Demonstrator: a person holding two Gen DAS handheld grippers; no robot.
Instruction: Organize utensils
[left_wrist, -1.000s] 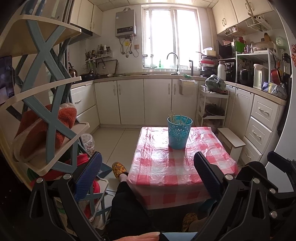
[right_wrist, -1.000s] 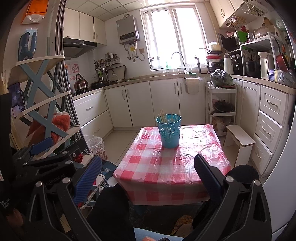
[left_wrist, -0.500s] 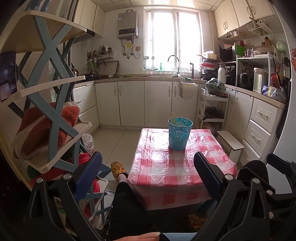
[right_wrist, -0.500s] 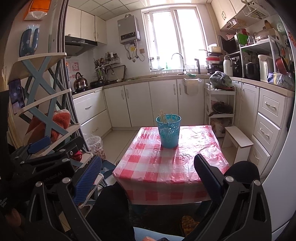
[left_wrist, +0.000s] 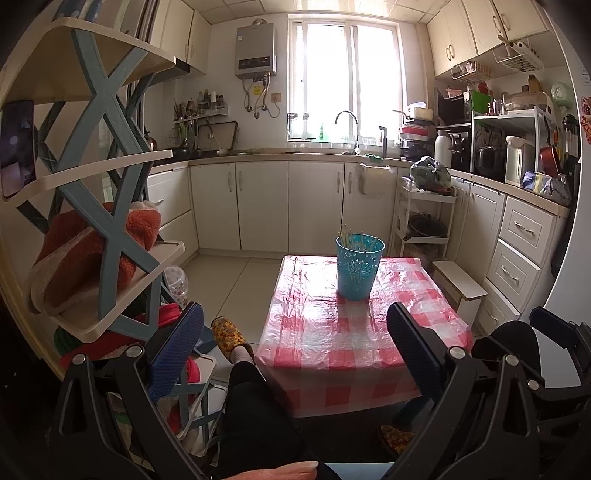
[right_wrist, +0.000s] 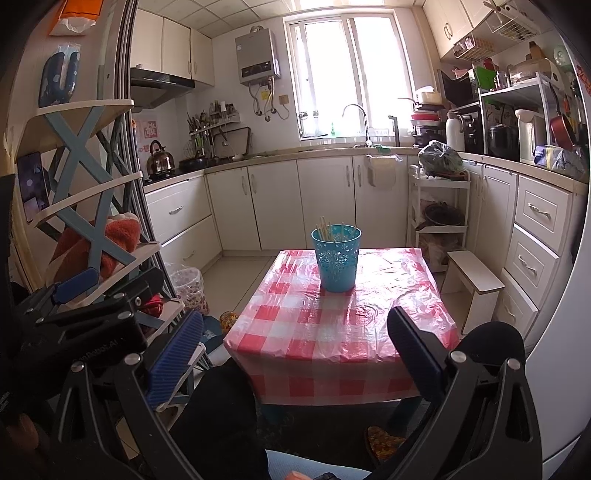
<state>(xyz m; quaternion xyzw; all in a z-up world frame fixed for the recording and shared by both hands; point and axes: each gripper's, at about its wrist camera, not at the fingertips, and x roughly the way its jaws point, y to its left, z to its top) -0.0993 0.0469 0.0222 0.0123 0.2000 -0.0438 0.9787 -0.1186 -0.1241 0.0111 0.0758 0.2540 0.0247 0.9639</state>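
My left claw (left_wrist: 291, 336) and right claw (right_wrist: 293, 334), both released and empty, hang short of the worktop (left_wrist: 354, 332); chopsticks (left_wrist: 356, 238) stand gathered in 1 blue cup (left_wrist: 358, 267).

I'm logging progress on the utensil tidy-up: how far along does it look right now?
Done: the chopsticks stand together in the blue cup, and no loose utensils show on the checked tablecloth. In hand: nothing; the left gripper and right gripper are both open, empty and short of the table. Left: seemingly nothing, the job looks about finished.
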